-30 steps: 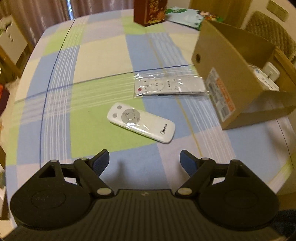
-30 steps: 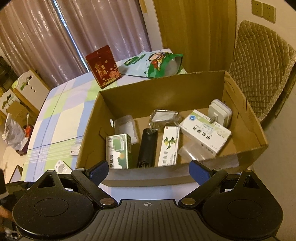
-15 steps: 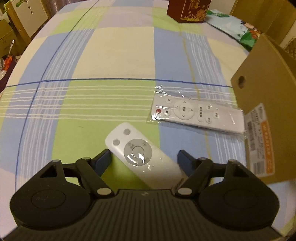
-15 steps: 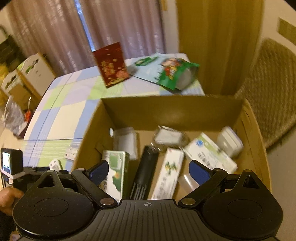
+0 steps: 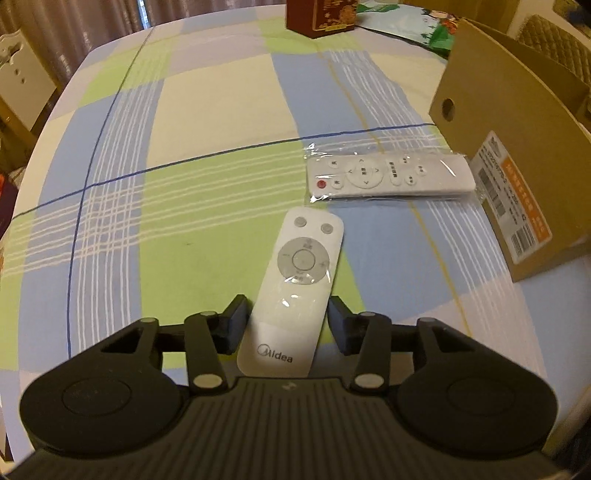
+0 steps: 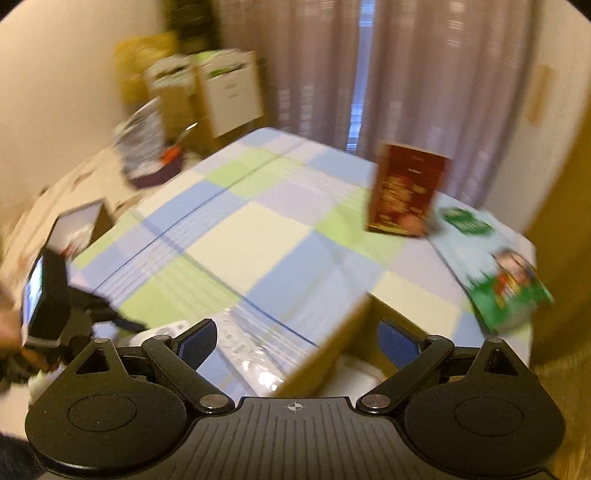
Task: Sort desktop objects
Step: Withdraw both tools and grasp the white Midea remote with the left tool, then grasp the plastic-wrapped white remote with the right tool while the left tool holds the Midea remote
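Observation:
A white remote [image 5: 299,273] lies on the checked tablecloth [image 5: 207,110] between the fingers of my left gripper [image 5: 288,317]. The jaws are closing and both pads touch the remote's sides near its lower half. A second white remote in a clear bag [image 5: 388,177] lies just beyond it, against the cardboard box [image 5: 509,155]. In the blurred right wrist view, my right gripper [image 6: 295,336] stands open and empty above the box's corner [image 6: 332,347] and the bagged remote [image 6: 243,347].
A dark red carton [image 5: 321,14] and a green printed bag [image 5: 406,22] sit at the table's far side; the right view shows them as carton [image 6: 406,192] and bag [image 6: 506,291]. A quilted chair [image 5: 561,55] stands behind the box. Curtains and cabinets lie beyond.
My left gripper came down over the white remote and its jaws narrowed onto it, turning it in line with the fingers. My right gripper swung left, away from the box's inside, and rolled.

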`<state>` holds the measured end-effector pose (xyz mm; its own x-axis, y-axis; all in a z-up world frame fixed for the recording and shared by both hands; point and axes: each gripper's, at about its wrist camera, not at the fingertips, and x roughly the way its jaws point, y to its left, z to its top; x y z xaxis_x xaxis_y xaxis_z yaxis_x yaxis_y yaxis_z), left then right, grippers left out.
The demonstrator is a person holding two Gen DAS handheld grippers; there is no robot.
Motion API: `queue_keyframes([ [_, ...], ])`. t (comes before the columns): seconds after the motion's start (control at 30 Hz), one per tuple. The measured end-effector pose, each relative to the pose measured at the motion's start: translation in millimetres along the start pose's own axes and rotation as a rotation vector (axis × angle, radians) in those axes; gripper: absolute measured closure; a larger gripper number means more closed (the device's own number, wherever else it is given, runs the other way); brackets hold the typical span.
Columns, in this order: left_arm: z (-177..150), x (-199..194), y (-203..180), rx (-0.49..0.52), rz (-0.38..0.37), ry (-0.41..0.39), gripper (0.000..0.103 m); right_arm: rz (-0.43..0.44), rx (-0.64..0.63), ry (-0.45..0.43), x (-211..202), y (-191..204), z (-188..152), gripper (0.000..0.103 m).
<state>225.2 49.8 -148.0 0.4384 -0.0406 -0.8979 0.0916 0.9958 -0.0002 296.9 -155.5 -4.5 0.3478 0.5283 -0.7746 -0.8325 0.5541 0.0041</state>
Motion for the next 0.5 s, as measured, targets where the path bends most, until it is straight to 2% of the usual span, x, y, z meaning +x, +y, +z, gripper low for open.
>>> queue_keyframes([
  [0.13, 10.3, 6.5, 0.2, 0.062, -0.03, -0.008, 0.055, 0.034, -0.054, 0.049, 26.5, 8.1, 9.6, 0.007],
  [0.17, 13.0, 7.6, 0.2, 0.079, -0.04, -0.008, 0.056, 0.038, -0.06, 0.065, 33.0, 9.3, 10.7, 0.007],
  [0.23, 17.7, 8.8, 0.1, 0.113, -0.061, -0.005, 0.066, 0.04, -0.068, 0.09, 43.1, 11.2, 11.9, 0.007],
  [0.27, 19.2, 9.4, -0.1, 0.128, -0.067, -0.002, 0.067, 0.041, -0.075, 0.1, 46.7, 11.8, 13.0, 0.007],
  [0.33, 18.8, 9.0, -0.6, 0.153, -0.066, 0.006, 0.067, 0.047, -0.094, 0.117, 53.8, 14.5, 15.1, 0.007],
  [0.5, 6.2, -0.5, 14.7, 0.127, -0.048, 0.027, 0.067, 0.116, -0.189, 0.154, 71.1, 28.6, 20.6, 0.007],
])
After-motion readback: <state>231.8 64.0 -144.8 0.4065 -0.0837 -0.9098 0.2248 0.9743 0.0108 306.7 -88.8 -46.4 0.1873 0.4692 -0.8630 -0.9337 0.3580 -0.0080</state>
